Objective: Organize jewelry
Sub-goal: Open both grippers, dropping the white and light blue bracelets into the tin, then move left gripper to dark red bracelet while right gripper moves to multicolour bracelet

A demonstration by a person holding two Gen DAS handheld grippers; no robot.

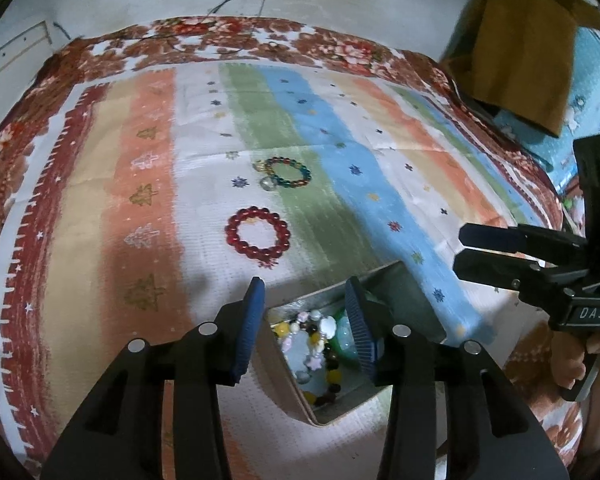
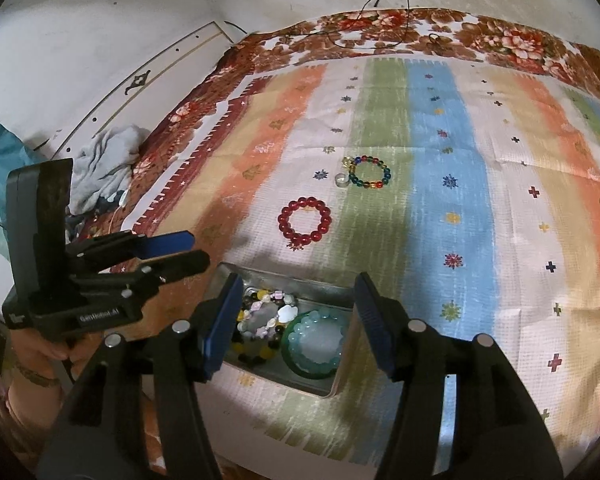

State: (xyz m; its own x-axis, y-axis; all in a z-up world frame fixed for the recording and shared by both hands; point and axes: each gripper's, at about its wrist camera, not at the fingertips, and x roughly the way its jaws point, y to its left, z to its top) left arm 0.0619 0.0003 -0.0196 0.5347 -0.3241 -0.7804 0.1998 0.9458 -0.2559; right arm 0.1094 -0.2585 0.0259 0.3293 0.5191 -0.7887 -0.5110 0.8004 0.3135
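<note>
Partly done: mixed-bead bracelet (image 2: 260,328) and green bangle (image 2: 314,344) already in the tin (image 2: 342,376) directly beneath both empty, open grippers, left gripper (image 1: 306,324) and right gripper (image 2: 296,322); ahead on the bed, red bracelet (image 2: 305,221), then farther multicolour bracelet (image 2: 370,172), still to collect.

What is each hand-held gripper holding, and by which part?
Nothing. The left hand-held gripper and right hand-held gripper are both open above the tin, gripping no bracelet.
</note>
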